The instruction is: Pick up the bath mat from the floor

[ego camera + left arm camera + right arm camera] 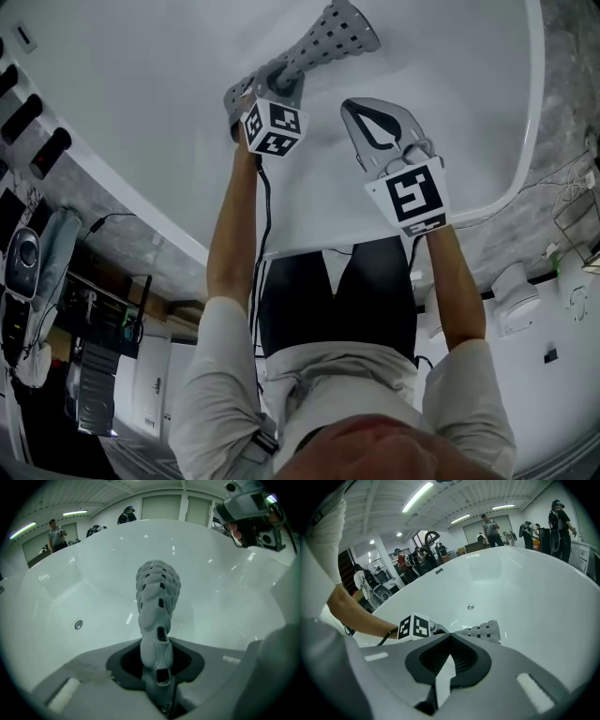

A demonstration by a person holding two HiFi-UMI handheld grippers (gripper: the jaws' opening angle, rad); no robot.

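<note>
The bath mat (328, 37) is grey, bumpy rubber with holes, bunched into a narrow roll and held over the inside of a white bathtub (131, 112). My left gripper (272, 84) is shut on one end of it; the rest sticks out forward, clear of the tub's surface. In the left gripper view the bath mat (157, 602) rises straight out of the left gripper (160, 688). My right gripper (356, 111) hovers just right of the mat, shut with nothing in it. From the right gripper (450, 635) I see the bath mat (483, 631) just beyond its tips.
The tub's curved rim (530, 122) runs along the right and near side. A small round metal fitting (78, 625) sits in the tub wall. Cables (562, 183) lie on the floor at right, and dark shelving (94, 375) stands at left. Several people (490, 527) stand beyond the tub.
</note>
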